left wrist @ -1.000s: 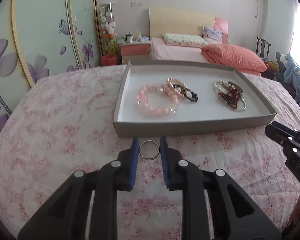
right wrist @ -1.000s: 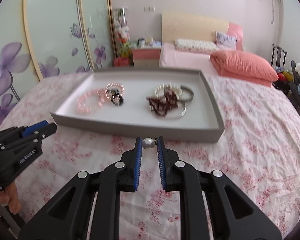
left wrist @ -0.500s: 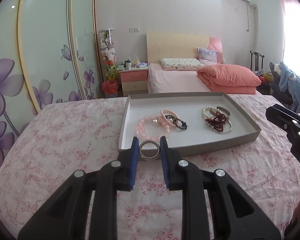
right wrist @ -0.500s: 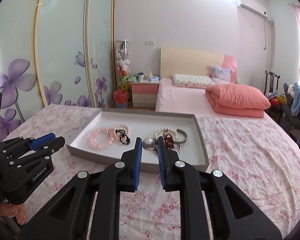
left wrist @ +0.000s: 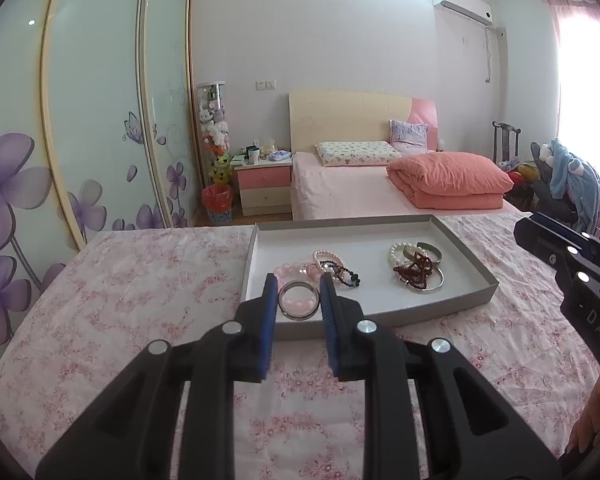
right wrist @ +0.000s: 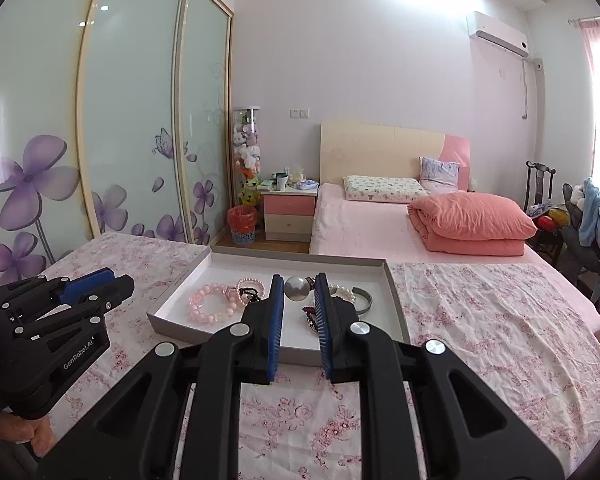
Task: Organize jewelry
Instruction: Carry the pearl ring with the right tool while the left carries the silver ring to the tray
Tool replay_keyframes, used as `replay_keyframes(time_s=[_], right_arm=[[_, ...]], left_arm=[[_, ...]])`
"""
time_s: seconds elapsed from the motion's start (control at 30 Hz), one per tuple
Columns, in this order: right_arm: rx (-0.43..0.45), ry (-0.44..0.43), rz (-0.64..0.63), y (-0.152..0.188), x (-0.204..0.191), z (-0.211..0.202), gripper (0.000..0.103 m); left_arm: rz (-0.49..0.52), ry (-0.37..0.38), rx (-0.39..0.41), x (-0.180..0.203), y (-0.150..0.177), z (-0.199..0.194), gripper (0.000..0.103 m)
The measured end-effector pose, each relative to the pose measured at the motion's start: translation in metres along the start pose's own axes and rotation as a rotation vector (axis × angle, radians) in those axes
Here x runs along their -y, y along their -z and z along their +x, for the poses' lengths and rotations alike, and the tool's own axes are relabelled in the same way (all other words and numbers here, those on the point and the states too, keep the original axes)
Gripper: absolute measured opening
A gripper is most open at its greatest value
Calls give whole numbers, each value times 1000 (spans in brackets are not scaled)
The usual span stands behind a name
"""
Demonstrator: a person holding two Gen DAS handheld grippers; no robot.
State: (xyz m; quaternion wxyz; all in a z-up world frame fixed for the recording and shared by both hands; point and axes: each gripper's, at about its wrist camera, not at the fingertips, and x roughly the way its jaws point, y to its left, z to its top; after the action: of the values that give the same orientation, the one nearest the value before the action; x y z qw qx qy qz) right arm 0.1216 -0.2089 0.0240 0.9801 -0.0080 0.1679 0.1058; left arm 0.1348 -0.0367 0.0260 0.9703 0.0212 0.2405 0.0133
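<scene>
A silver ring (left wrist: 299,300) was pinched in the left tool (left wrist: 299,300), a pearl bead (right wrist: 297,288) in the right tool (right wrist: 297,294); either might be dropped short of the tray (left wrist: 474,276) if loosened early.

A home bedroom: a made bed (right wrist: 380,224) with a pale headboard (right wrist: 376,152), pillows and a folded coral duvet (right wrist: 472,220) stands against the far wall, beside a pink nightstand (right wrist: 288,216). Sliding wardrobe doors (right wrist: 132,120) printed with purple flowers line one side; an air conditioner (right wrist: 496,34) hangs high.
</scene>
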Motion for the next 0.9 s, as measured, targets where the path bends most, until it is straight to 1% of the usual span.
replay_keyframes(time_s=[0.2,0.6,0.9], right_arm=[[16,0,-2,-3,1,-6,17],[22,0,5,-4,4,-8,17],[20,8,19,-6,8,2,17]], left_arm=[[-1,1,19,0,-4,-7,22],[1,3,19,-1,-5,-6,22],[3,3,7,0,-7,6,22]])
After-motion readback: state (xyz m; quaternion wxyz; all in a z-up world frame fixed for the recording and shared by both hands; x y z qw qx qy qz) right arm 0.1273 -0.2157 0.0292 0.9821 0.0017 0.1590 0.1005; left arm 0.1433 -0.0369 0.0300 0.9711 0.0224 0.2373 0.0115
